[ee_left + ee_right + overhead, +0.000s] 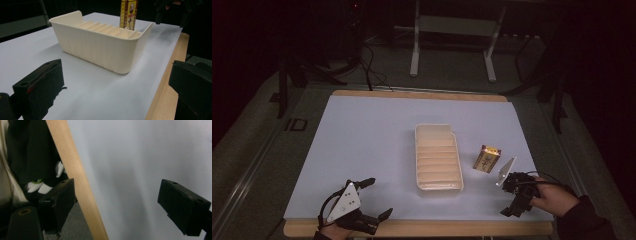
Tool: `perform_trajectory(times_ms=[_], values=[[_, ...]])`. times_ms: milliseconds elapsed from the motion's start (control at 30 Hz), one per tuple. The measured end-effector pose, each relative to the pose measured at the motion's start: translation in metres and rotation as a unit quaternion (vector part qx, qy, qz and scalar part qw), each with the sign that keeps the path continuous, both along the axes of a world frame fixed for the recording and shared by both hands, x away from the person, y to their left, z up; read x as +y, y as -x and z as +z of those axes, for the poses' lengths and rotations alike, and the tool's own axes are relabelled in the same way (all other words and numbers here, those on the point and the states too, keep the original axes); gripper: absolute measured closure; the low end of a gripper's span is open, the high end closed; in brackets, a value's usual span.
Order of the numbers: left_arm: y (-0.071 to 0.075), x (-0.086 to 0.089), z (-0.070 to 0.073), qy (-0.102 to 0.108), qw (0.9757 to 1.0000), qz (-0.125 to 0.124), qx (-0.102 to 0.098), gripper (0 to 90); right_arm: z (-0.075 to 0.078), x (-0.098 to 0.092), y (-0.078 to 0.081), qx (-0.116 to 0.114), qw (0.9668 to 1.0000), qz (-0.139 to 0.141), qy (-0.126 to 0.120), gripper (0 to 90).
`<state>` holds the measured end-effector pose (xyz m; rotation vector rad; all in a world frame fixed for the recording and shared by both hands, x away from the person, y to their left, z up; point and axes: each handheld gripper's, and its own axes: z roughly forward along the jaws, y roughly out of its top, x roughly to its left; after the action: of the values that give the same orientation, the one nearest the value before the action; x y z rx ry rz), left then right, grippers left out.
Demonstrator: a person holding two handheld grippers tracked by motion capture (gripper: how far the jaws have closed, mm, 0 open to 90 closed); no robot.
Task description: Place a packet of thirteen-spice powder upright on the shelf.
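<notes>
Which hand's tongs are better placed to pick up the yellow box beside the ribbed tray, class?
Right. The right tongs sit open just near of the yellow box, while the left tongs are across the ribbed tray at the table's front edge.

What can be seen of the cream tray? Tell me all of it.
The cream tray is a rectangular plastic-looking bin with rounded corners, one raised end lip and a row of slim divider ribs forming slots across its inside. It looks empty. It sits upright on the white table sheet, near the middle, long side running away from the person. The yellow box stands apart to its right. Neither tool touches it.
</notes>
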<state>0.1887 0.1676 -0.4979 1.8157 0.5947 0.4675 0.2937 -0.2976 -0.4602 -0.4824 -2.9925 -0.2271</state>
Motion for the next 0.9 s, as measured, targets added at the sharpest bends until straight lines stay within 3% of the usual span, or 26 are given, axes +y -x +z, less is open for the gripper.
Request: perform_trajectory(times_ms=[167, 400, 533, 900], values=[[-0.001, -0.001, 0.0, -0.003, 1.0, -0.002, 0.001, 0.4, 0.0, 0.008, 0.002, 0.012, 0.9994, 0.012, 0.03, 13.8], [0.0, -0.001, -0.001, -0.005, 1.0, -0.004, 0.001, 0.4, 0.007, 0.017, -0.002, 0.014, 0.9987, 0.02, 0.044, 12.8], [0.0, -0.001, -0.001, -0.005, 1.0, -0.005, 0.002, 0.4, 0.011, 0.025, -0.001, 0.031, 0.9972, 0.035, 0.058, 13.2], [-0.001, -0.002, -0.001, -0.006, 1.0, -0.006, 0.003, 0.4, 0.036, 0.039, 0.0, 0.023, 0.9963, 0.063, 0.053, 13.1]])
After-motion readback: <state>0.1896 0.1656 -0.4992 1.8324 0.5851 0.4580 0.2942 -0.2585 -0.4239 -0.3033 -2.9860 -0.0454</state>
